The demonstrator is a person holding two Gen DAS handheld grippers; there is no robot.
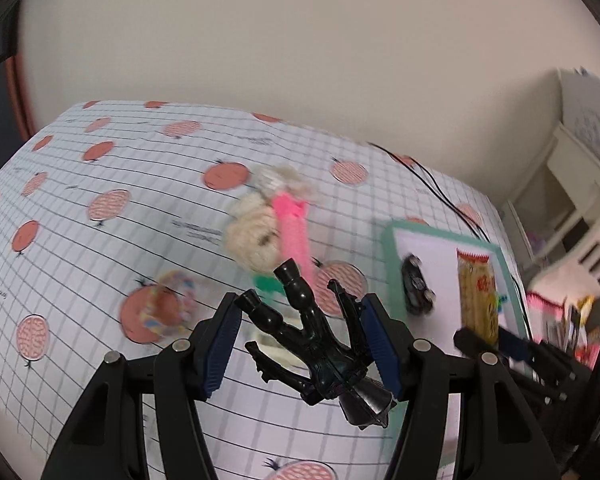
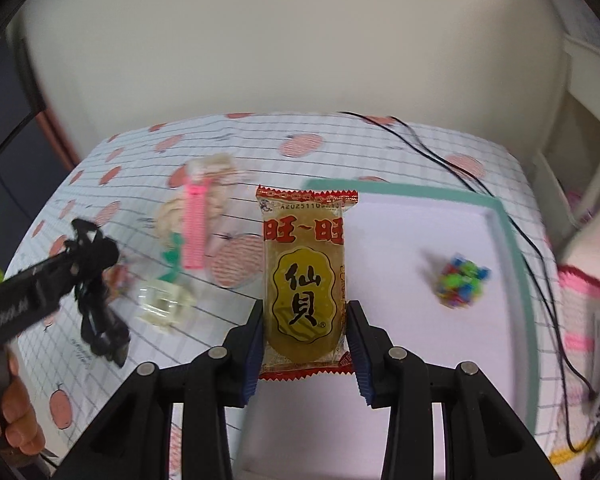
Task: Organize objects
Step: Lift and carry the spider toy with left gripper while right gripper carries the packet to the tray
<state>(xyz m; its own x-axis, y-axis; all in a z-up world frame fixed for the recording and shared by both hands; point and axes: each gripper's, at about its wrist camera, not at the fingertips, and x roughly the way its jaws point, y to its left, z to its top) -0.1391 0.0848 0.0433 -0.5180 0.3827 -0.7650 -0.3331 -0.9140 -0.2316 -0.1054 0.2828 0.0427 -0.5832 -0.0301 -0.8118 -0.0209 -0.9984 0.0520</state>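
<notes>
Left gripper (image 1: 300, 344) is clamped on a black toy figure (image 1: 320, 344), held above the bench (image 1: 100, 168) with its grid-and-peach patterned cloth; the figure's legs point away from the camera. Right gripper (image 2: 304, 344) is clamped on a rice cracker packet (image 2: 305, 280), held upright over the near left edge of the green-rimmed tray (image 2: 512, 248). On the tray lies a small multicoloured toy (image 2: 462, 280); on the cloth to the left lie a pink comb (image 2: 196, 232) across a pale plush item (image 2: 212, 196) and a clear tape roll (image 2: 162, 300).
</notes>
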